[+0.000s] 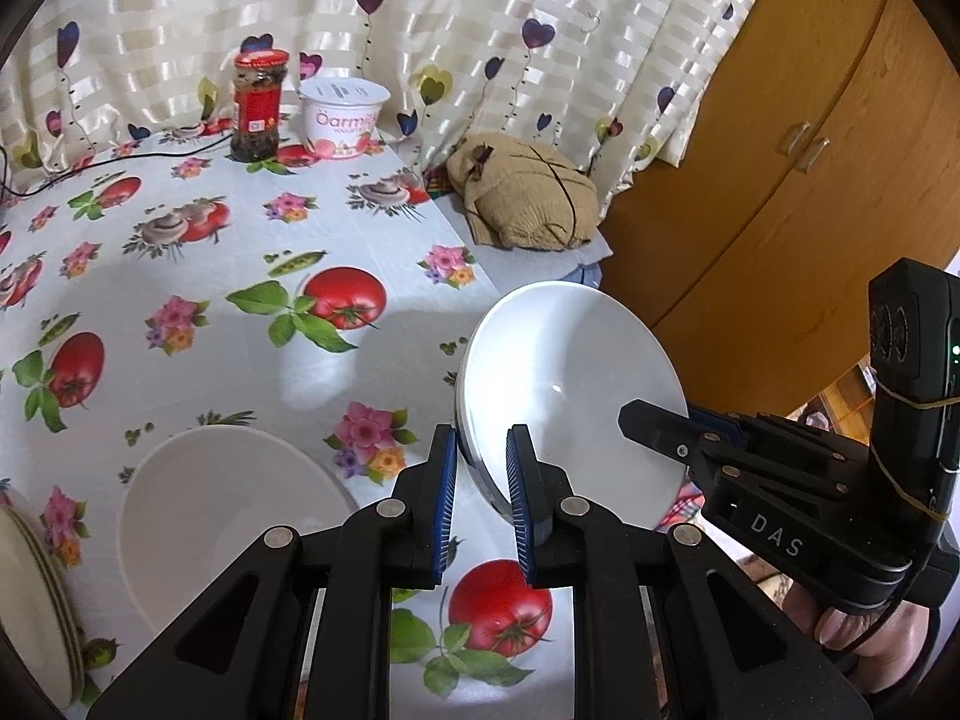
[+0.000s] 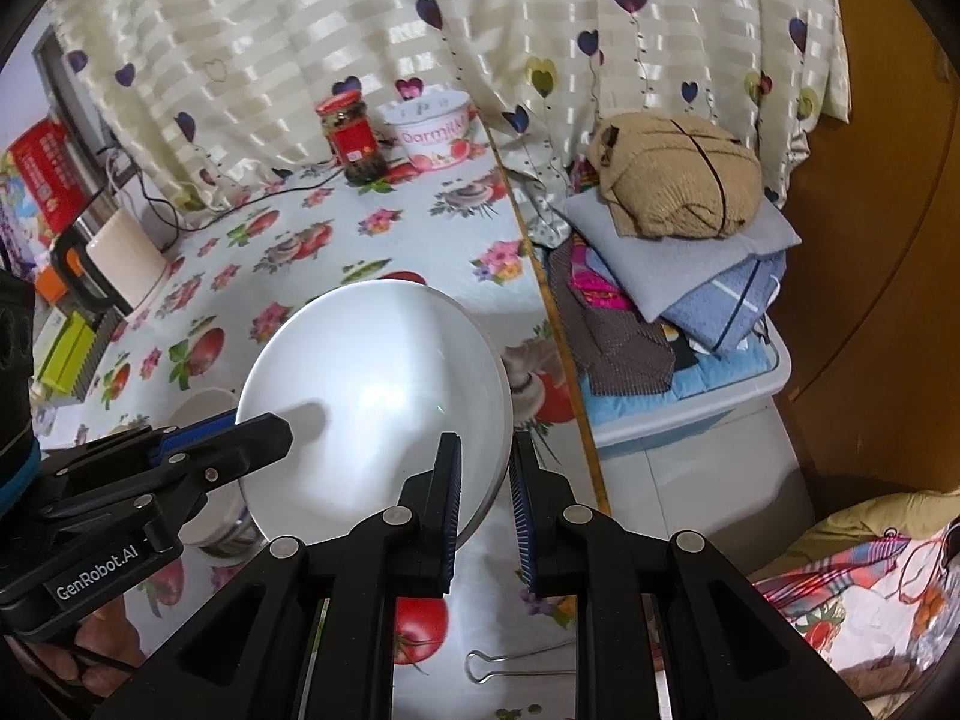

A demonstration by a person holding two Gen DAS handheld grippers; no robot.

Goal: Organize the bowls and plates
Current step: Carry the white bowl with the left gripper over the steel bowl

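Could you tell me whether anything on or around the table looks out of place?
A binder clip lies loose on the tablecloth among the dishes. The white plate is tilted steeply off the table, pinched at opposite rims by the left gripper and right gripper.

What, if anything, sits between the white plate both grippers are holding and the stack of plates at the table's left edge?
The white bowl stands on the tablecloth between the held white plate and the plate stack. The left gripper and right gripper each clamp the plate's rim, clear of the table.
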